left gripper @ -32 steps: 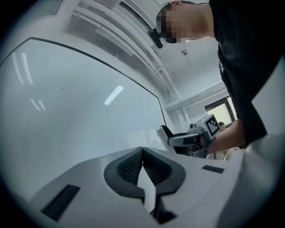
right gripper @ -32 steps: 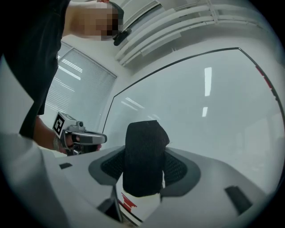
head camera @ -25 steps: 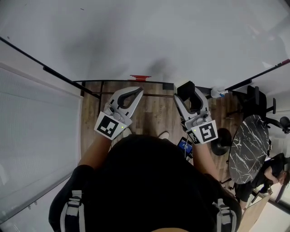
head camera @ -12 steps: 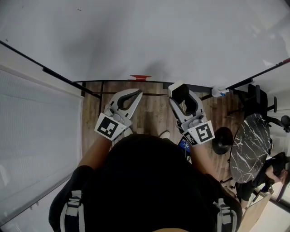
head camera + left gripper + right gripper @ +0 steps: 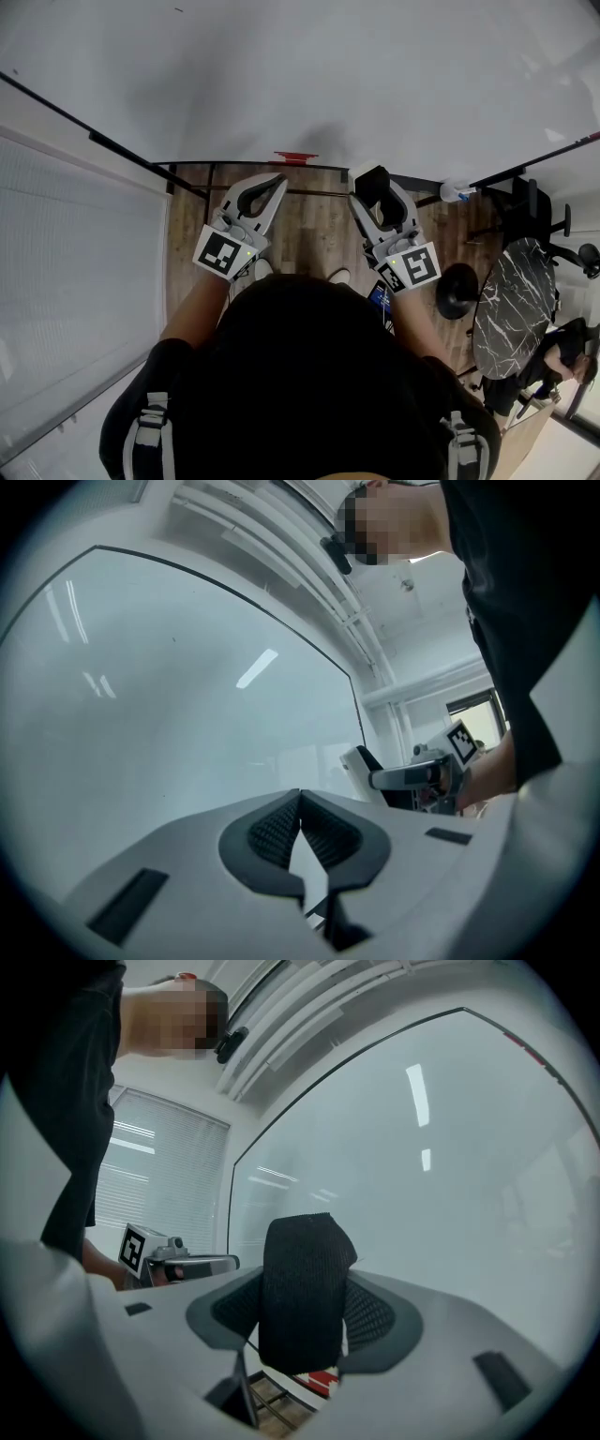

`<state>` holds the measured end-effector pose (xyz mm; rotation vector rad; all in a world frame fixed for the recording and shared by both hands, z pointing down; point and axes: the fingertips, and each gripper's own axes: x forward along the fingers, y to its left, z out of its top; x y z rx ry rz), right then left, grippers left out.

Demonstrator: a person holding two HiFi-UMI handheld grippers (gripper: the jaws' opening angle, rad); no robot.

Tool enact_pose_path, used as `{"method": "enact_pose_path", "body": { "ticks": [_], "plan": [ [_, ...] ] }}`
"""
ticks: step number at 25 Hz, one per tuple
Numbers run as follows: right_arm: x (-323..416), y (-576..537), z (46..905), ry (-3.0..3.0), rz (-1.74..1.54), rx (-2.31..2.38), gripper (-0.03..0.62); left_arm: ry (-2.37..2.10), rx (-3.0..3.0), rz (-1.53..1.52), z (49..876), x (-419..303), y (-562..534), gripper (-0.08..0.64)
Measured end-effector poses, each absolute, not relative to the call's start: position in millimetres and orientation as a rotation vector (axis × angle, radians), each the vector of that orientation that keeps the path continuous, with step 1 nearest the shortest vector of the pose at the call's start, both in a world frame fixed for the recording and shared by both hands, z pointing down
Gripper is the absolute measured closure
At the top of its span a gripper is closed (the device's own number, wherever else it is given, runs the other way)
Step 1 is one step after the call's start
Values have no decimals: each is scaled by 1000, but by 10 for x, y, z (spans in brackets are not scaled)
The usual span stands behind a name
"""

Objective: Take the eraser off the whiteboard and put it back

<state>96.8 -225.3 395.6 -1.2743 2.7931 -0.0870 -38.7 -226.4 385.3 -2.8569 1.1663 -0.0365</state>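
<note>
Right gripper (image 5: 381,191) is clamped on the eraser (image 5: 302,1290), left gripper (image 5: 300,797) is closed on nothing.
Both sit side by side just past the person's chest. The eraser stands upright between the right jaws, black felt towards the camera; the left tips meet. Whiteboard (image 5: 300,75) is right behind, can't tell if the eraser touches it.

Person's in a black short-sleeved top (image 5: 309,375), with grey webbing straps (image 5: 150,436) at both shoulders of the top. Out past the top, the left gripper (image 5: 278,178) and right gripper (image 5: 373,180) are both light grey plastic shells. Each has a white cube (image 5: 225,255) with a black square marker and a tiny green light. The pads (image 5: 272,832) are black and ribbed.
</note>
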Motion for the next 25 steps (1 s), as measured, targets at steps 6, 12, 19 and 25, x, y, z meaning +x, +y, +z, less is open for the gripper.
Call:
{"method": "enact_pose_path", "body": {
  "ticks": [6,12,19,25],
  "plan": [
    [838,-2466,4224,2713,-174,-1379,353,1216,-2807,17,3941,-558,-2417,557],
    [362,-2688,4597,2739,-161,-1468,353,1236,-2770,46,4073,-777,-2583,557],
    [14,-2845,4991,2830,-13,-1595,353,1233,-2782,-4,4321,-988,-2651,557],
    [-154,-2990,5248,2895,70,-1679,352,1218,-2788,-19,4397,-1202,-2689,557]
  ]
}}
